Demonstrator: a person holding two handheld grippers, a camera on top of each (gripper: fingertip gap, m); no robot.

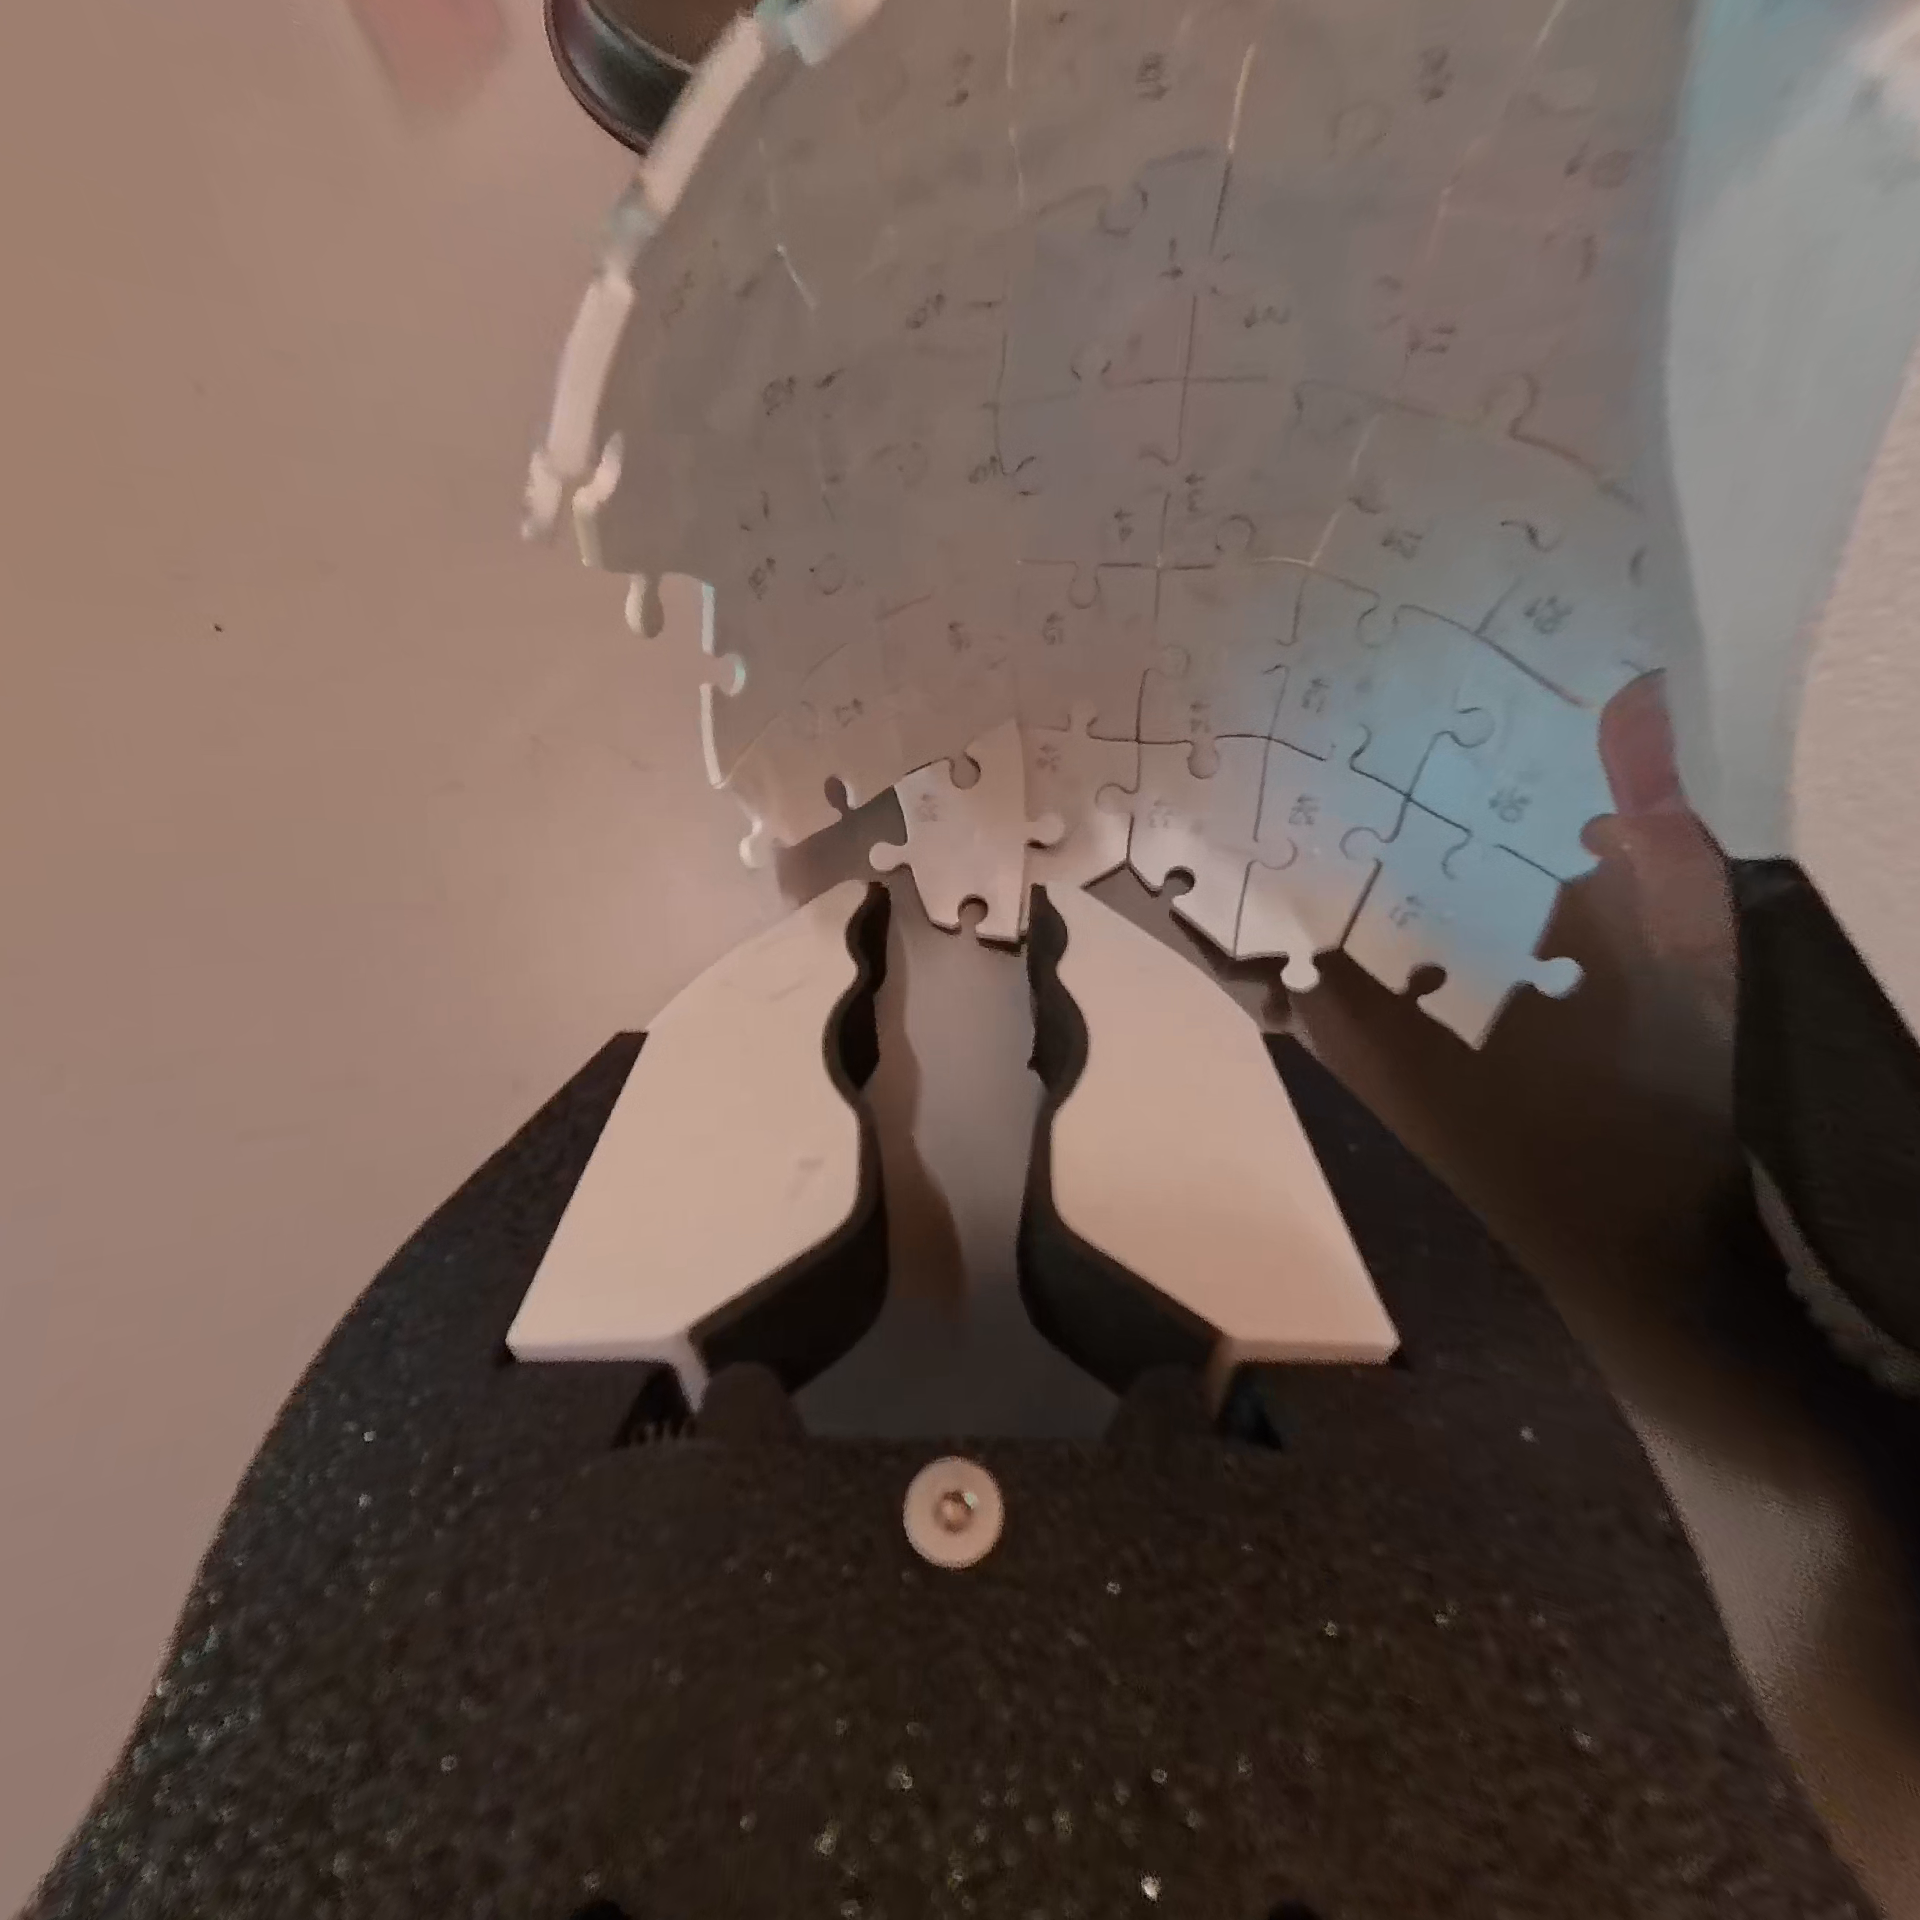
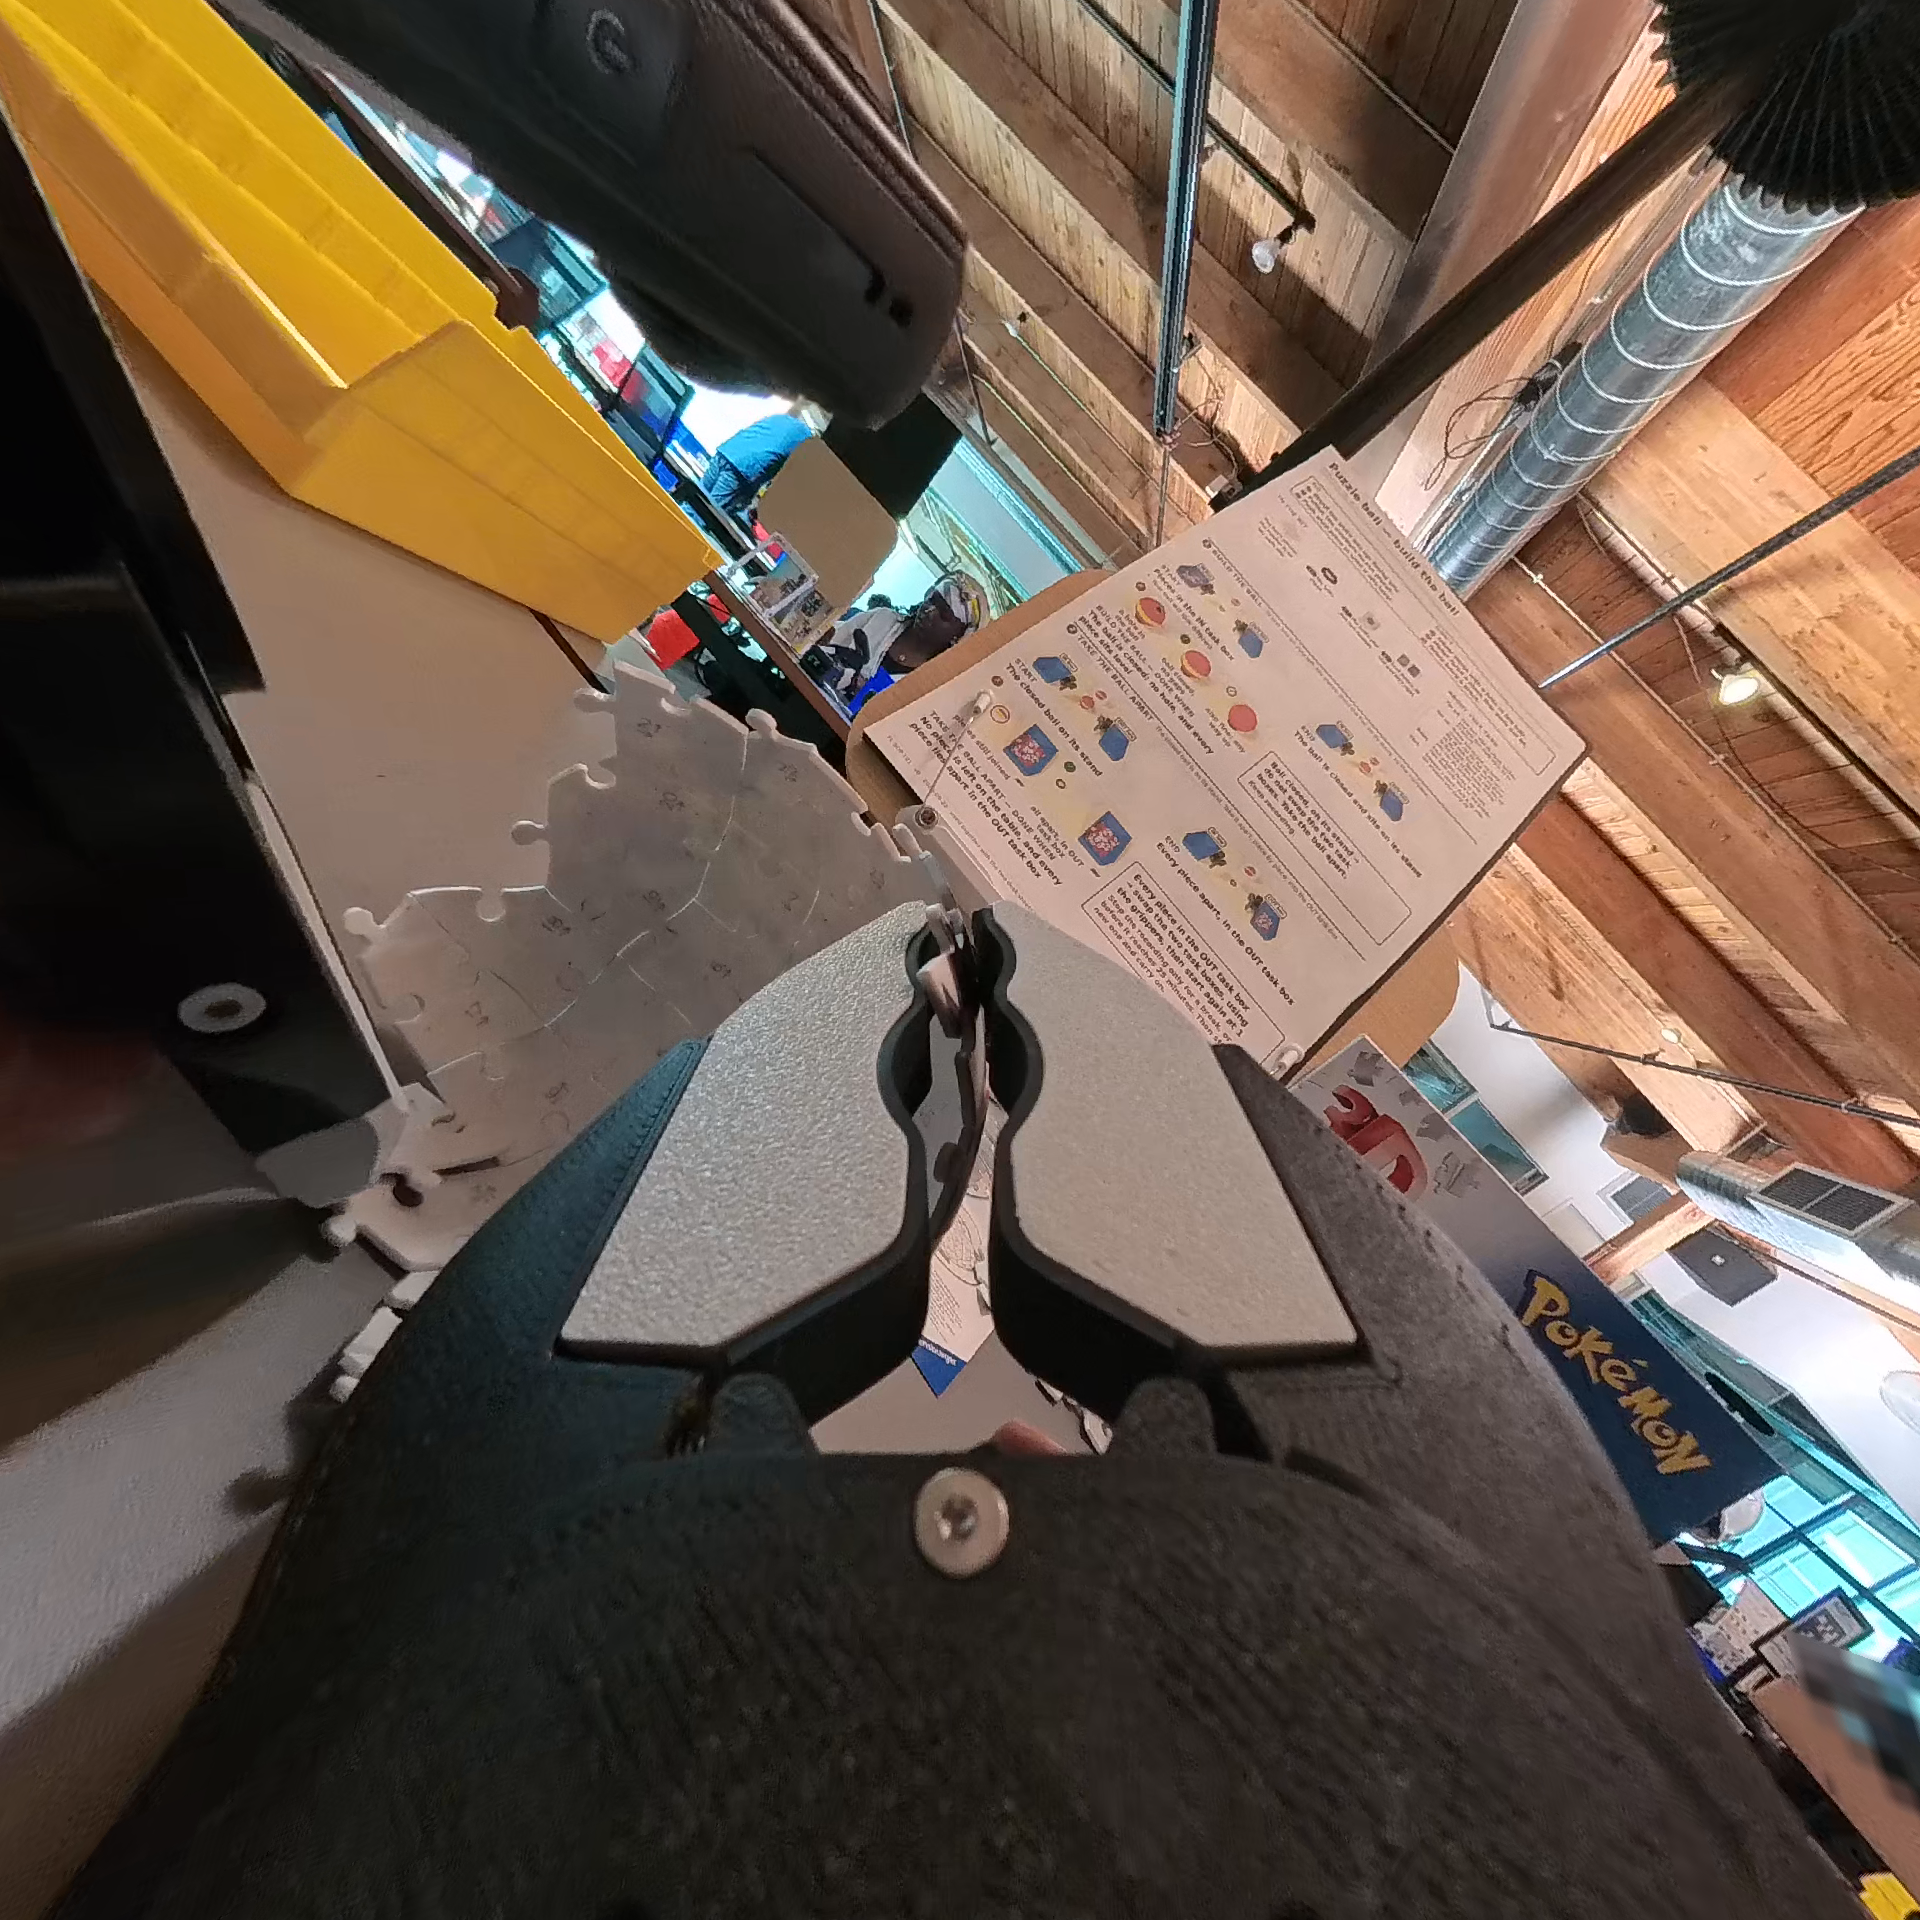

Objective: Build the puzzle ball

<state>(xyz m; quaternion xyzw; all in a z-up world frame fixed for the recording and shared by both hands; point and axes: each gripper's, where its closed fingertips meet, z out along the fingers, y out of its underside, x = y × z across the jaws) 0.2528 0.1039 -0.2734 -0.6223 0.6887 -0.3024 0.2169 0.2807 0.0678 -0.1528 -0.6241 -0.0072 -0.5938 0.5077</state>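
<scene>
Clearly both grippers, left gripper (image 1: 961, 904) and right gripper (image 2: 961, 935), pinch the puzzle shell (image 1: 1143, 468).

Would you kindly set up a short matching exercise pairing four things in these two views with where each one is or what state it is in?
Things:
1. left gripper
2. right gripper
3. yellow bins
4. instruction sheet

States or places:
A. clipped to a brown board
B. shut on a loose puzzle piece
C. stacked on the table
D. gripping the edge of the half-built puzzle shell

Pairs: 1-D, 2-B, 3-C, 4-A
</scene>
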